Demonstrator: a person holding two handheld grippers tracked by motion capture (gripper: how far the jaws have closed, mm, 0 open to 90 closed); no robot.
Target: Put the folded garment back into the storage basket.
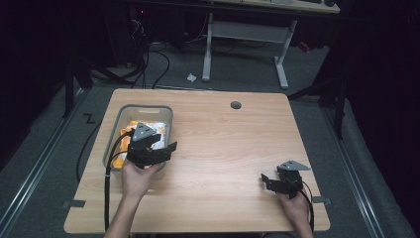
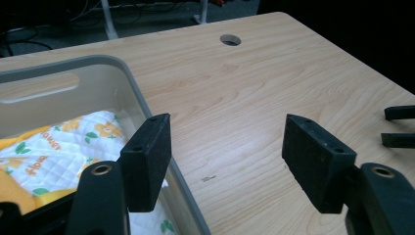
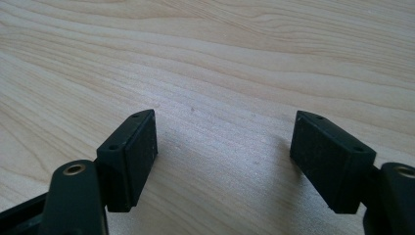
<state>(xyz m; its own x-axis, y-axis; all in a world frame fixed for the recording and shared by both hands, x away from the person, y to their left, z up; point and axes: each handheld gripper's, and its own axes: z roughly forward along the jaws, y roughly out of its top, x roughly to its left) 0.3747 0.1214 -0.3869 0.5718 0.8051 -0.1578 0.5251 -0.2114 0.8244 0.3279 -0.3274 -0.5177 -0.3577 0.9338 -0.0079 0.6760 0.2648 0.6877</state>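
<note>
The left gripper (image 1: 157, 148), jaws wide and empty, straddles the grey bin's (image 1: 118, 115) right rim at nine o'clock on the surface (image 1: 233, 144). Inside lies a flowered cloth (image 2: 63, 142). The right gripper (image 1: 273, 181), wide and empty, rests near the five o'clock edge, bare wood between them.

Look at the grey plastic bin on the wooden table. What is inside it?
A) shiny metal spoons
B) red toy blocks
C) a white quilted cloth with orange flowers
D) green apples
C: in the left gripper view, the grey plastic bin holds a white quilted cloth with orange flowers and green leaves printed on it, lying just beside the open left gripper.
</note>
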